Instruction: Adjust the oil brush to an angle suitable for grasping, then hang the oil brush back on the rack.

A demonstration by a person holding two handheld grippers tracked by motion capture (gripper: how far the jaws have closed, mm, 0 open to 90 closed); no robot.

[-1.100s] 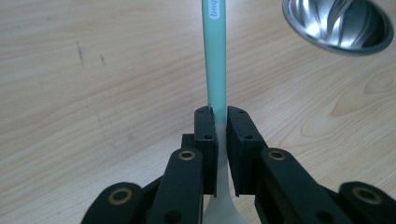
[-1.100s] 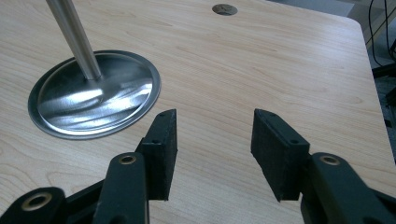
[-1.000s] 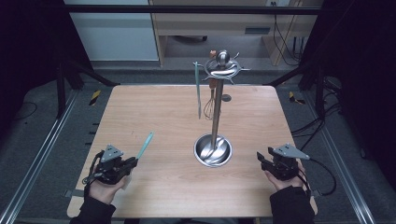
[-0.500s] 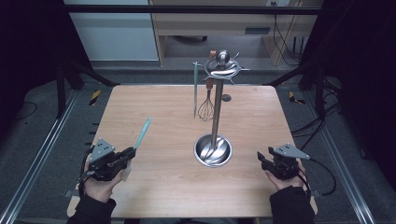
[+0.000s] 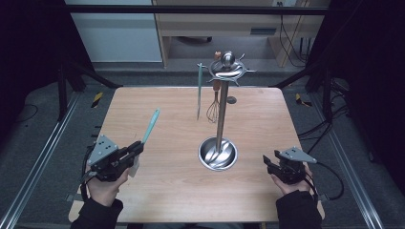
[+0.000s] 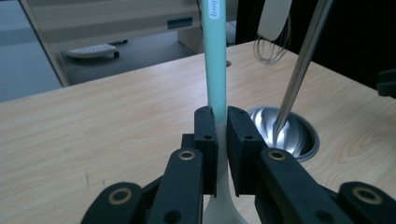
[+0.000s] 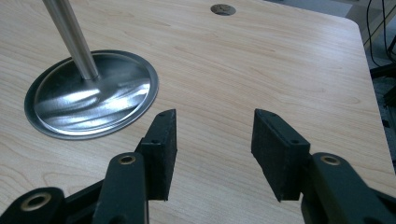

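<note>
My left gripper [image 5: 136,151] at the table's front left is shut on a light teal spatula [image 5: 150,126], whose handle slants up and away from the jaws. In the left gripper view the pads clamp the teal spatula's [image 6: 216,60] handle, and its white blade hangs below the left gripper [image 6: 222,126]. A steel utensil stand [image 5: 218,151] with a round base and hooked top stands mid-table; a whisk [image 5: 213,110] and a second teal utensil [image 5: 199,90] hang from it. My right gripper [image 5: 267,163] rests open near the front right, with bare table between the right gripper's [image 7: 212,130] jaws.
The stand's pole [image 7: 70,35] and dished base [image 7: 93,95] lie just left of my right gripper. A small round grommet [image 5: 231,99] sits in the table behind the stand. A shelf unit [image 5: 215,28] stands beyond the far edge.
My left gripper has risen and drawn back toward the front left with the spatula, whose handle now tilts more upright. The right gripper has stayed still.
</note>
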